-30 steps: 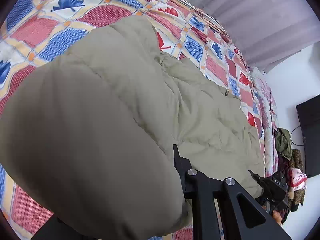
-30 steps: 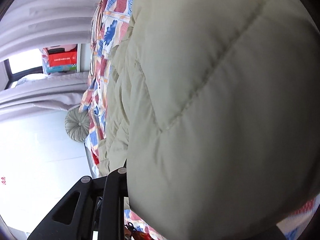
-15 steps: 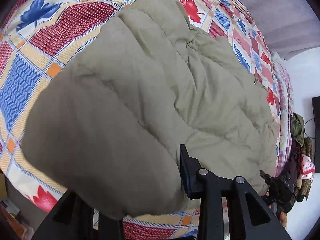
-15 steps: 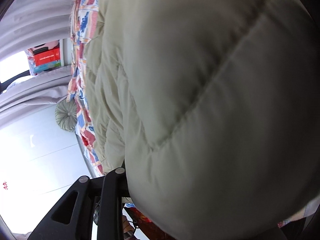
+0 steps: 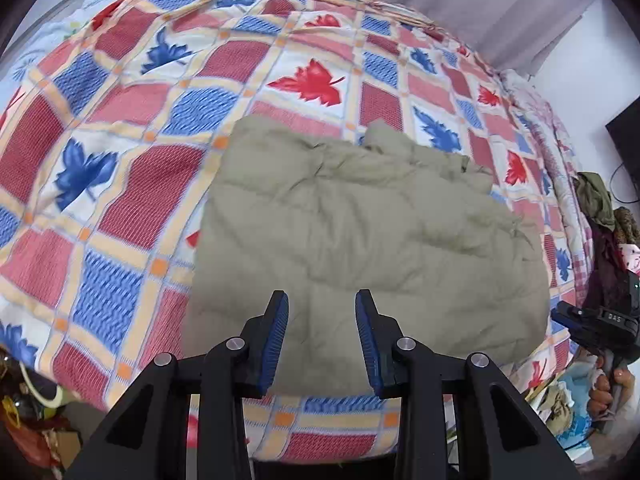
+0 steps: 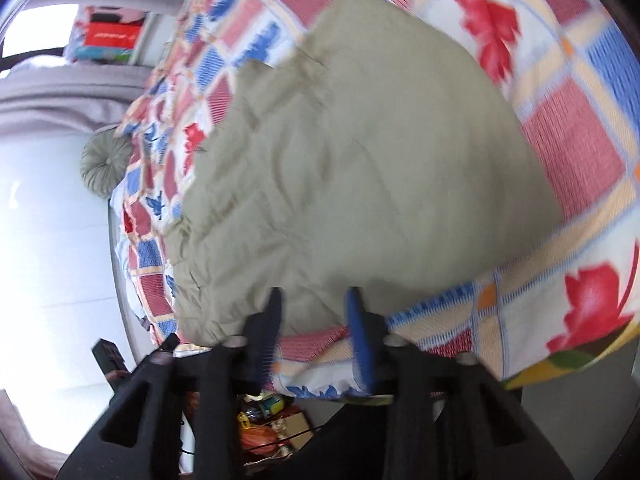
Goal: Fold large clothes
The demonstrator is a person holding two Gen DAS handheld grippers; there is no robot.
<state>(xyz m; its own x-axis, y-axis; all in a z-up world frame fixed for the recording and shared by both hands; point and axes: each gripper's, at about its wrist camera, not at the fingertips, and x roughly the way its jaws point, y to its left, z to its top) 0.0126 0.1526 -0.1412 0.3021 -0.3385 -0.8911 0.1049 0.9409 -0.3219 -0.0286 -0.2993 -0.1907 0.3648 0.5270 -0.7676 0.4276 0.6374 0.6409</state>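
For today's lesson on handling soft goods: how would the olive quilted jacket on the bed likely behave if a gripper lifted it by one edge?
The olive quilted jacket would probably sag and unfold, since it lies in soft creases on the patchwork bedspread. Its puffy quilting suggests it is light for its bulk. It would likely compress between the left gripper fingers.

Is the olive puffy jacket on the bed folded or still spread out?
Folded: the jacket lies as a compact padded block on the bedspread, with no sleeves spread out.

Patchwork leaf bedspread (image 5: 168, 92), round cushion (image 6: 105, 162), curtains (image 5: 472, 4)
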